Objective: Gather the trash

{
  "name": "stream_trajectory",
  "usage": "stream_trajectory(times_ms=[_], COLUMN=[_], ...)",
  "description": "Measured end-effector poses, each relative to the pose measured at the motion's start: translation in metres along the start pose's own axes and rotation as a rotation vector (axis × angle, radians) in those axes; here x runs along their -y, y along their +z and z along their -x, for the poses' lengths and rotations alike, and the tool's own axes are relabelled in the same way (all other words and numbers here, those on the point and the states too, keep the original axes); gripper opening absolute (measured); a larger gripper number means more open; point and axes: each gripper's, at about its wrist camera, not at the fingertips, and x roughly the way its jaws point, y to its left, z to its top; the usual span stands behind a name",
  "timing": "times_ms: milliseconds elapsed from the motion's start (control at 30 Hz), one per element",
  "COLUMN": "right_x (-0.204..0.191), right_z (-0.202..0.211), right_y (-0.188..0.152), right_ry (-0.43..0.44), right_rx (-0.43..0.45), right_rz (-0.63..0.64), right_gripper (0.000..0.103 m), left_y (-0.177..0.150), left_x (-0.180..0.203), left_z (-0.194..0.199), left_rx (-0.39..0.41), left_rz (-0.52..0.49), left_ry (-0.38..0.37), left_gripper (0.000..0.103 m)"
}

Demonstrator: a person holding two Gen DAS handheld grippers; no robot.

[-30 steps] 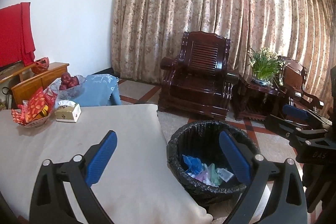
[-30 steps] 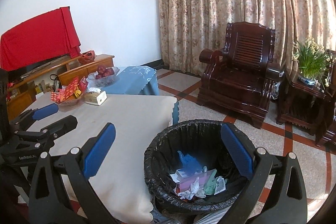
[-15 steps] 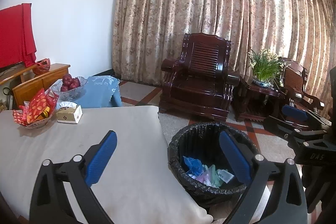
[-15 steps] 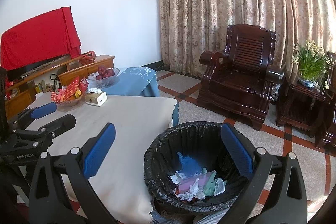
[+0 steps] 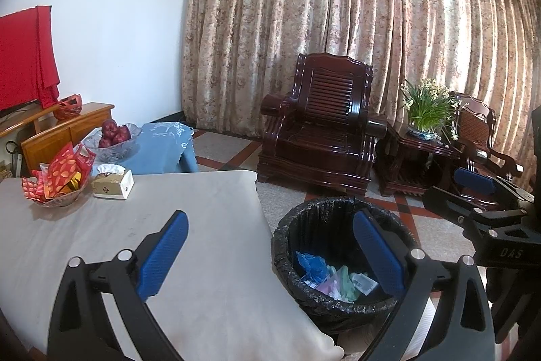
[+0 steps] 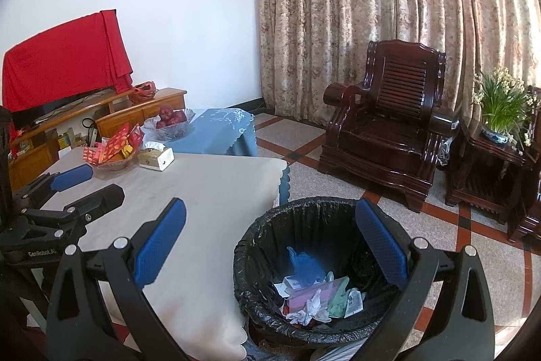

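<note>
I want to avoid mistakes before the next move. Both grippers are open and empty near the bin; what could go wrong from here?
1. The tissue box and the snack bowl are the only items on the table; they could be mistaken for trash.
2. The trash bin stands close to the table corner, so a low sweep may knock it.
3. The left gripper and the right gripper are close together and may collide.

Surface and material notes, both wrist views.
Table [image 6: 216, 185]: matt beige cloth, faintly stained. Trash bin [image 6: 260, 246]: crinkled glossy black plastic liner; inside, trash [image 6: 314, 296] of crumpled paper and thin plastic film. Left gripper [image 5: 270, 246] and right gripper [image 6: 270, 239]: matt black plastic arms, textured blue pads, bright metal pins. Armchair [image 5: 321, 131]: dark wood, high-gloss lacquer. Curtains [image 5: 338, 22]: patterned woven cloth. Fruit bowl [image 5: 118, 144]: clear cut glass. Tissue box [image 5: 113, 183]: cardboard. Floor [image 6: 439, 242]: speckled polished stone.
</note>
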Motion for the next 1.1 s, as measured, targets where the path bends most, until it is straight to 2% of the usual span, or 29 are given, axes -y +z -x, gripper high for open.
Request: stream_trajectory(times_ms=[1100], right_x=[-0.0012], right_z=[-0.0006], right_y=[-0.0007], right_ry=[0.001], right_rx=[-0.002], right_rz=[0.000], right_gripper=[0.098], left_y=[0.0010], left_x=[-0.0010], left_z=[0.0009], left_rx=[-0.002], left_rz=[-0.002], left_ry=[0.002], left_gripper=[0.096])
